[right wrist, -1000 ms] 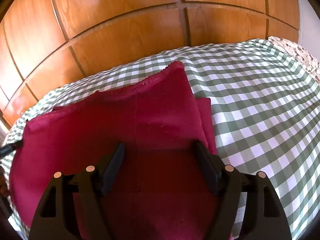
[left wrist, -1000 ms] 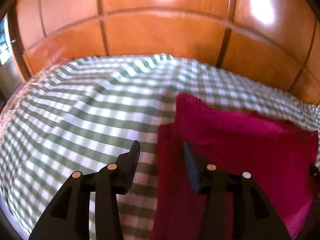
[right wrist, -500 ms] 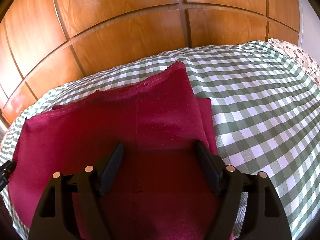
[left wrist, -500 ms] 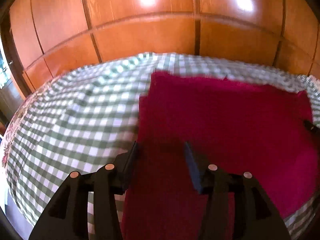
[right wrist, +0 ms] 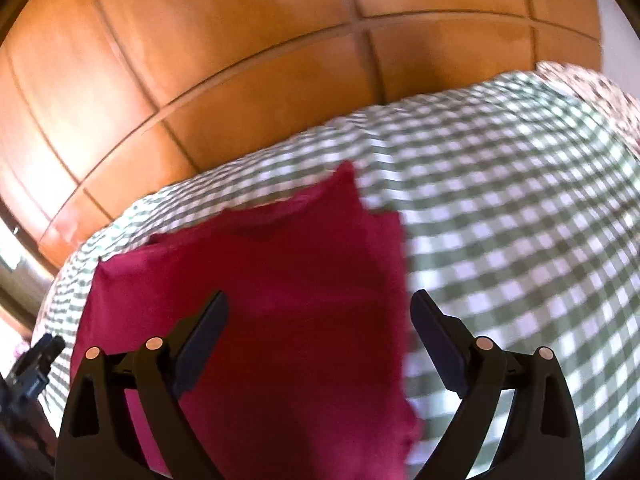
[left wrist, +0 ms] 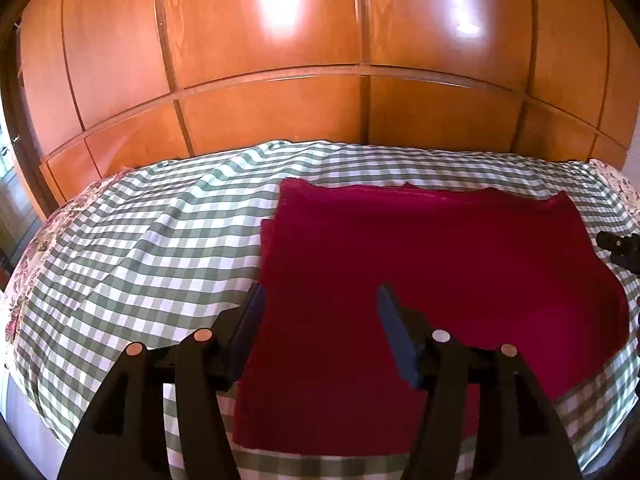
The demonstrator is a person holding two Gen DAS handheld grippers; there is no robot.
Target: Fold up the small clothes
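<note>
Red cloth point(left wrist: 432, 276), one fold laid, lay flat on checked bedcover point(left wrist: 132, 248) below both jaw sets; left gripper point(left wrist: 320, 332) and right gripper point(right wrist: 320, 344) had just been opening, empty; next fold likely needs fresh edge grips.

We take this for a bedroom in a home. What fills the lower half of both views is a bed point(left wrist: 168, 240) spread with a green-and-white checked cover point(right wrist: 520, 208), and at its edges a floral sheet point(left wrist: 36, 248) shows from under that cover. Just behind the bed stands a wall of glossy, orange-brown wooden panels point(left wrist: 272, 108), divided by grooves like wardrobe doors, with light glaring off them. A red garment point(left wrist: 440, 264) lies flat on the cover, which suits a household setting. At the far left we see a bright strip, perhaps a window; we cannot tell.
</note>
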